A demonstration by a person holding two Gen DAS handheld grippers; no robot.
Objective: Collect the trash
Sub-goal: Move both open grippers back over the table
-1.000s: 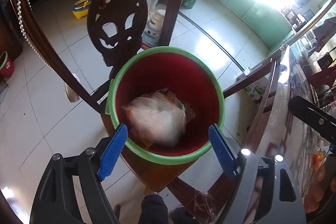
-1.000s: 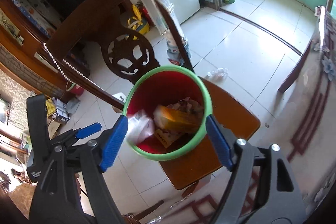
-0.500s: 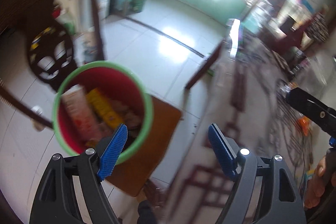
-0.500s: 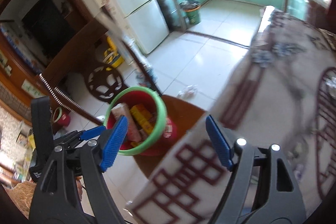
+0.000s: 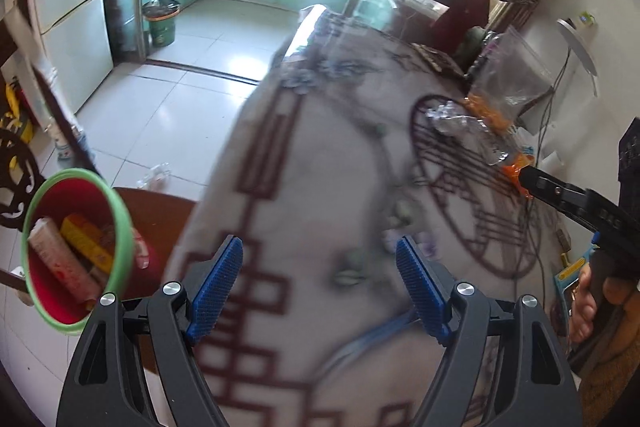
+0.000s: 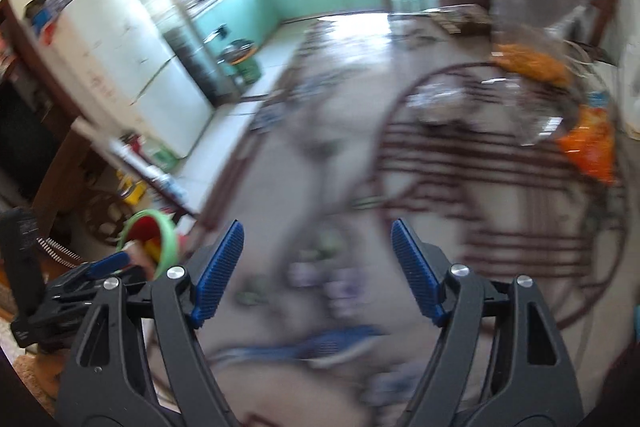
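The red bin with a green rim [image 5: 76, 247] stands on a wooden chair seat at the left, holding several wrappers; it also shows small in the right wrist view [image 6: 150, 235]. My left gripper [image 5: 320, 287] is open and empty over the patterned tablecloth [image 5: 320, 155]. My right gripper [image 6: 318, 269] is open and empty over the same table. An orange and silver wrapper [image 5: 480, 135] lies at the table's far right, also in the right wrist view [image 6: 588, 147]. A clear bag with orange contents [image 5: 508, 83] stands behind it.
Small bits of scrap [image 5: 400, 217] lie on the cloth ahead of the left gripper. A white fridge [image 5: 68, 11] and a green floor bin [image 5: 160, 19] stand in the kitchen beyond. The right gripper's body [image 5: 580, 203] reaches in at the right.
Both grippers have swung from above the red bin to the right, over the table. The bin now sits at the left edge of both views. The right wrist view is blurred by motion.
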